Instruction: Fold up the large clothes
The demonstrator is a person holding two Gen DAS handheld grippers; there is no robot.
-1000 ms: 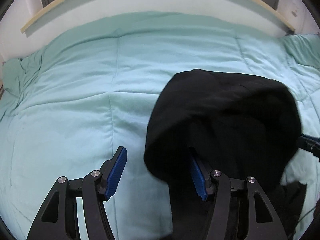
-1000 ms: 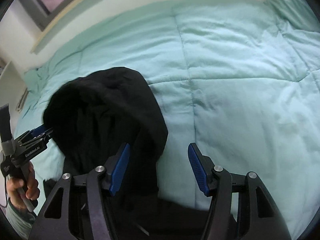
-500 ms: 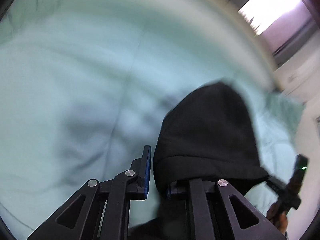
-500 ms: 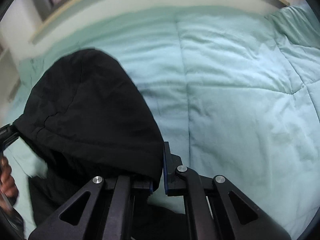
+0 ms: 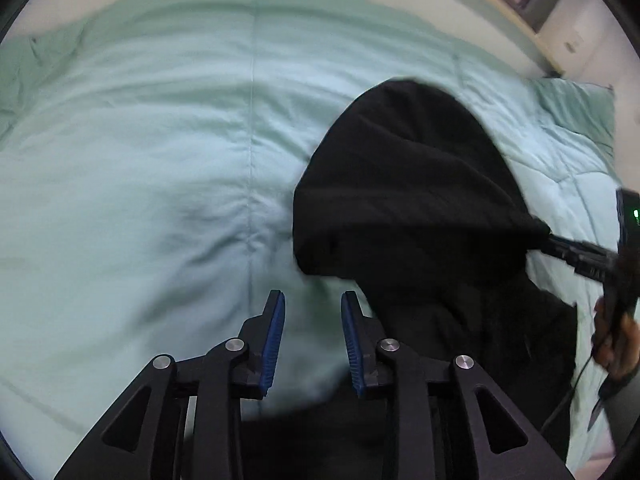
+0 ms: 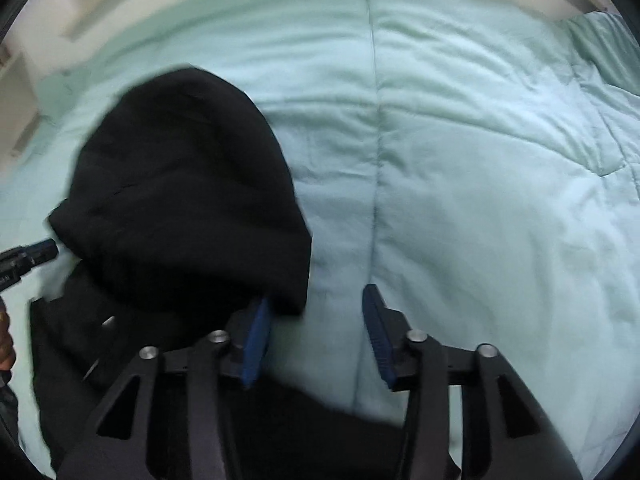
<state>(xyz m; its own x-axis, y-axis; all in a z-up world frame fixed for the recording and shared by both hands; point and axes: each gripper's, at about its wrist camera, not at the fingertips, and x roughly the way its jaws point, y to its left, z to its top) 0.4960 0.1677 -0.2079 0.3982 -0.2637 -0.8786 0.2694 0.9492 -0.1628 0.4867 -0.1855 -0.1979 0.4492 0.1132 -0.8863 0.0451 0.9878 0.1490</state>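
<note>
Hoodie: black hoodie (image 5: 416, 208) lies hood up on the mint comforter (image 5: 160, 160).
Left gripper (image 5: 313, 336): jaws just reopened, nothing between them, hood beside.
Right gripper (image 6: 316, 336): jaws just reopened, apart, hood edge at left pad.

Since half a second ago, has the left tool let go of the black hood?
Yes. The left tool has opened and sits left of the black hood, only green comforter between its pads.

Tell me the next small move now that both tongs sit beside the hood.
Probably smooth the hood flat against the garment's body. Both tongs have just been opening: the left tongs and right tongs hold nothing, and the hood lies rumpled on the green comforter.
</note>
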